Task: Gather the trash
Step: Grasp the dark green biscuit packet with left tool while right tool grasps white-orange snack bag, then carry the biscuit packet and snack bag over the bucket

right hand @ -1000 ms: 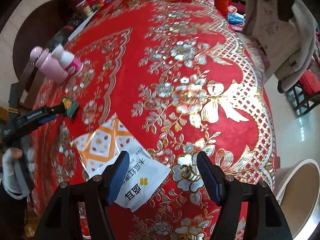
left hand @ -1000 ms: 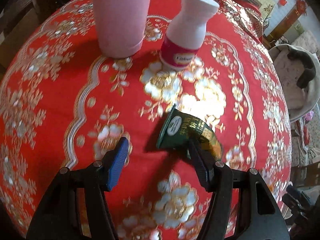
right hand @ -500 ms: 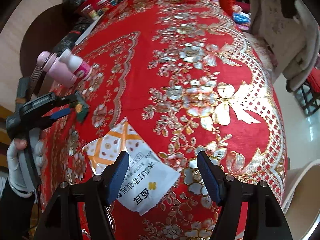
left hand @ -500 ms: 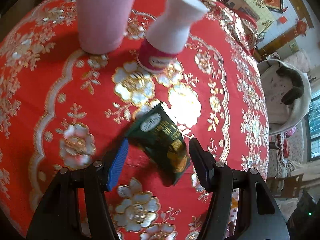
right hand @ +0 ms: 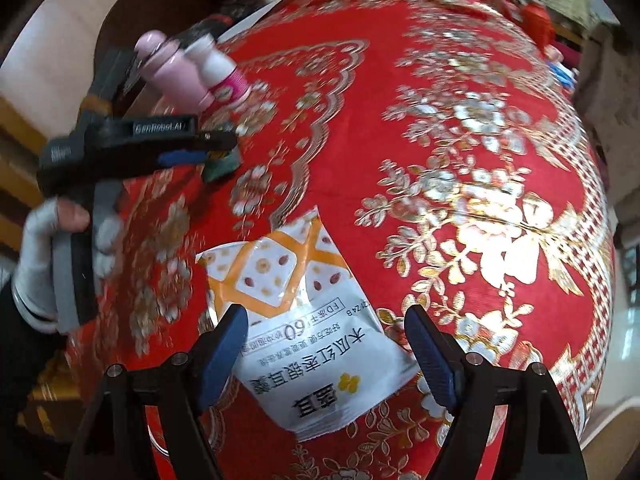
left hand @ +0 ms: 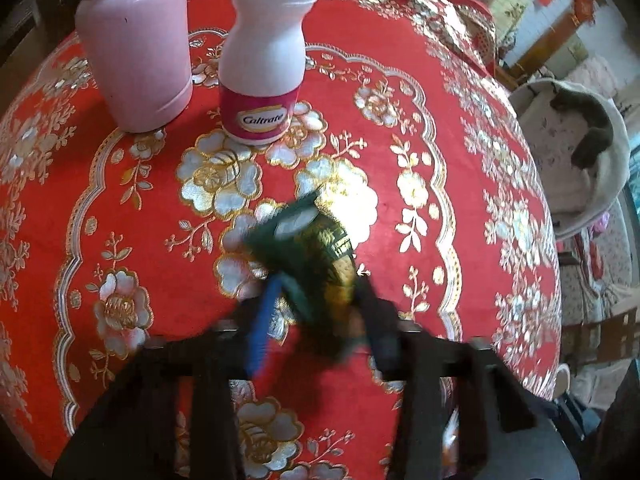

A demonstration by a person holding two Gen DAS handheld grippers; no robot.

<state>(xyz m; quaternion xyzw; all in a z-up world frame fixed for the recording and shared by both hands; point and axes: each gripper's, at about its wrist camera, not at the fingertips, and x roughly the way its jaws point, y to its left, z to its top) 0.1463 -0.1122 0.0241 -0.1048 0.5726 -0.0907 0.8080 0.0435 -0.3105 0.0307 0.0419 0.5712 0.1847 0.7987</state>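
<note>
The left gripper (left hand: 316, 292) sits low over the red and gold tablecloth (left hand: 420, 128) with its two fingers drawn in on either side of a dark green wrapper (left hand: 316, 248); the frame is motion-blurred here, but the fingers appear clenched on the wrapper's near end. The right wrist view confirms the contact: the left gripper (right hand: 224, 152) has the green wrapper (right hand: 222, 166) between its tips, at or just above the cloth, and whether it is lifted cannot be told. A gloved left hand (right hand: 48, 240) holds that tool by its grip. Beyond the wrapper stand a pink flask (left hand: 136, 44) and a white Caltrate bottle (left hand: 266, 56), both upright and just beside each other, apart from the wrapper. The right gripper (right hand: 326, 344) is released, its blue-padded fingers spread wide on either side of a white and orange snack packet (right hand: 296, 300). The packet lies flat on the cloth, its near end between the fingers; contact with either pad is not evident. The packet lies well apart from the green wrapper, nearer the right gripper's side of the table.
</note>
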